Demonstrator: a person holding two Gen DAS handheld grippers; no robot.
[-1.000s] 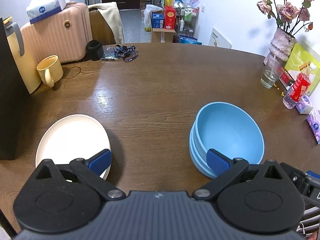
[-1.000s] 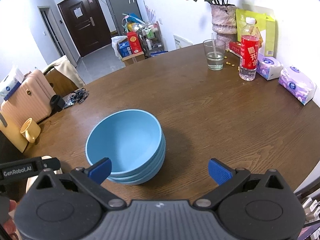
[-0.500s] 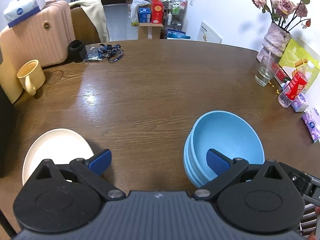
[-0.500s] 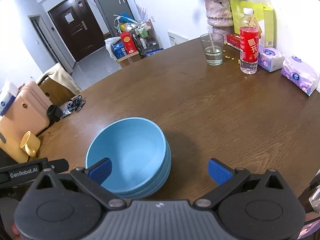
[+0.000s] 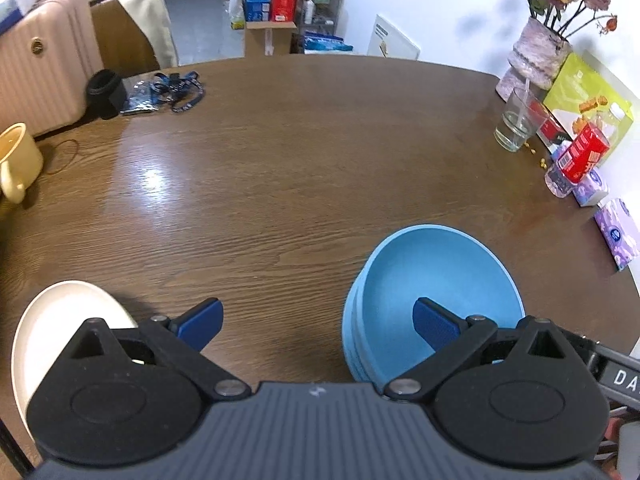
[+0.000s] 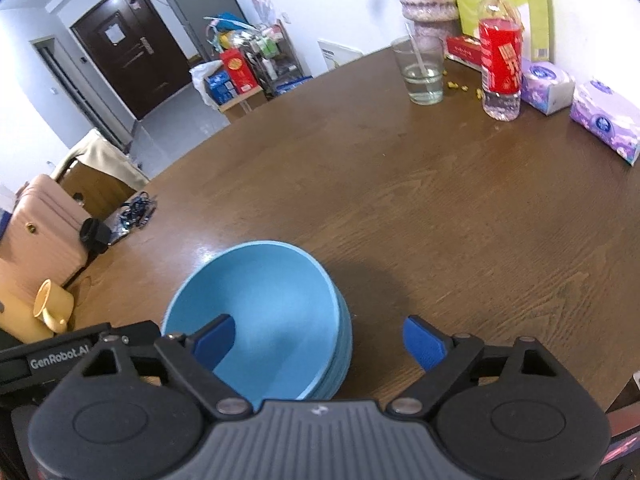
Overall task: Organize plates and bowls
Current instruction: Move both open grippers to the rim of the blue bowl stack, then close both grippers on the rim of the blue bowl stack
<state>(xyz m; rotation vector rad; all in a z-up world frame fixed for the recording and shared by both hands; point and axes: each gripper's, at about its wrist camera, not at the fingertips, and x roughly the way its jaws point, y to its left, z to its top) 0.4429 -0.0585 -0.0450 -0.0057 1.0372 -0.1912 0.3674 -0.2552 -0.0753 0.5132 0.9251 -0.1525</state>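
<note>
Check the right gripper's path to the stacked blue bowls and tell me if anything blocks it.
Nothing visible blocks it. The right gripper already straddles the near right rim of the stacked blue bowls, one finger over the inside, the other over bare table. Its jaws are closing, pads not yet pressing the rim.

A stack of plain sky-blue bowls (image 6: 272,312) sits on the dark brown wood-grain table (image 5: 304,184). At eight o'clock in the left wrist view lies a plain cream plate (image 5: 52,332). Both grippers are black and grey with royal-blue pads (image 5: 200,320). At nine o'clock stands a pale yellow mug (image 5: 18,164), at ten o'clock a ribbed pink suitcase (image 5: 44,64). At two o'clock are a red-labelled bottle (image 6: 500,60) and lilac patterned tissue packs (image 6: 604,120).
</note>
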